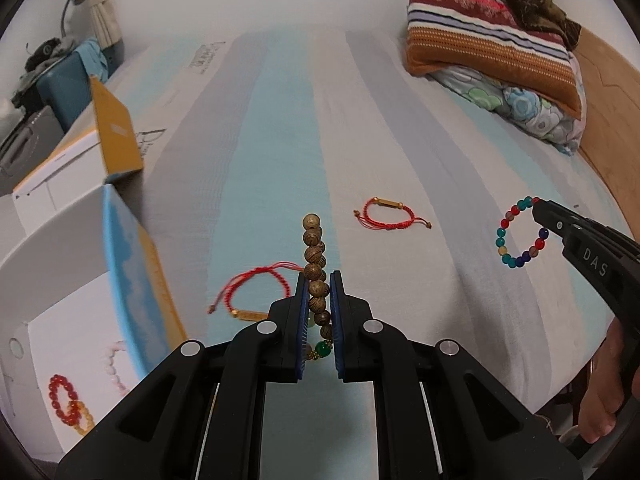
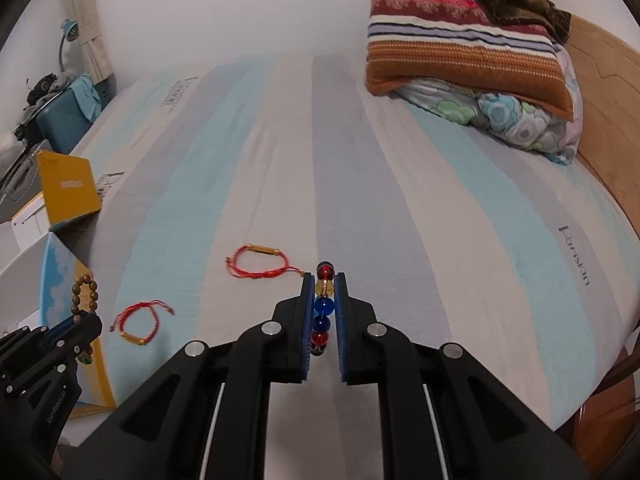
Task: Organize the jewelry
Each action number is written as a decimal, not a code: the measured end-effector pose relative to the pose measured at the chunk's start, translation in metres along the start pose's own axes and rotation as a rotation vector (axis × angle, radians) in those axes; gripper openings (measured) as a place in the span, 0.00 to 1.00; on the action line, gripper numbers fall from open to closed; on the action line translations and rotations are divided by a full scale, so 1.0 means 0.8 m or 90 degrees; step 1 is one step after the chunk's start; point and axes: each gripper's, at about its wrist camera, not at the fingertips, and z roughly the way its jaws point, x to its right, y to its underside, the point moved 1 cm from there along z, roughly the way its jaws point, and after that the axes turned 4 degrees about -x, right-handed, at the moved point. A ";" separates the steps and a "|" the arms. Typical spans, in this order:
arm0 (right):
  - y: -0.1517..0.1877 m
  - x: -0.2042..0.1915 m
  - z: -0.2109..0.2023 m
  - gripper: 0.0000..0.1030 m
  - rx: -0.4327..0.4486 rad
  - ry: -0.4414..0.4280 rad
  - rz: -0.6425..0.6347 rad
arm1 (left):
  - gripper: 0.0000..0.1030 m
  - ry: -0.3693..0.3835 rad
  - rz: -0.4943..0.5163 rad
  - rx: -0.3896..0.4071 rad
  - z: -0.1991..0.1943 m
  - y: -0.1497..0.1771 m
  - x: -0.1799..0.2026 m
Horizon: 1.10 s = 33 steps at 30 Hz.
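**Both grippers clamp beaded bracelets above the striped bed**

The left gripper (image 1: pixel 319 280) has its jaws nearly closed on a brown wooden-bead bracelet (image 1: pixel 314 256); the right gripper (image 2: pixel 324 280) pinches a multicoloured glass-bead bracelet (image 2: pixel 323 306) likewise. Beyond them, two red cord bracelets with gold bars (image 1: pixel 256 292) (image 1: pixel 390 214) lie on the striped bedsheet (image 1: pixel 400 128). Farther back sits a striped pillow (image 1: pixel 488 44).

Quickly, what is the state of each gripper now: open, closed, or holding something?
Left gripper: closed on the wooden bead bracelet.
Right gripper: closed on the coloured glass bead bracelet.
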 end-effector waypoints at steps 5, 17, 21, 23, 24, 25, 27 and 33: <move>0.000 -0.031 -0.017 0.09 0.008 -0.006 -0.020 | 0.10 -0.004 -0.010 0.015 -0.027 0.002 -0.021; -0.007 -0.105 -0.057 0.09 0.036 -0.023 -0.066 | 0.10 -0.008 -0.052 0.023 -0.068 0.012 -0.083; -0.005 -0.128 -0.065 0.09 0.041 -0.032 -0.078 | 0.10 -0.010 -0.055 0.021 -0.076 0.021 -0.095; -0.001 -0.136 -0.065 0.09 0.042 -0.034 -0.082 | 0.11 -0.024 -0.040 0.021 -0.075 0.026 -0.090; 0.002 -0.138 -0.064 0.09 0.040 -0.036 -0.082 | 0.11 -0.025 -0.030 0.018 -0.072 0.029 -0.084; 0.003 -0.138 -0.063 0.09 0.038 -0.036 -0.082 | 0.11 -0.020 -0.026 0.012 -0.068 0.030 -0.079; 0.007 -0.136 -0.059 0.09 0.032 -0.034 -0.082 | 0.11 -0.014 -0.023 0.005 -0.059 0.032 -0.071; 0.018 -0.108 -0.040 0.09 0.018 -0.027 -0.068 | 0.26 -0.006 -0.011 -0.021 -0.017 0.037 -0.036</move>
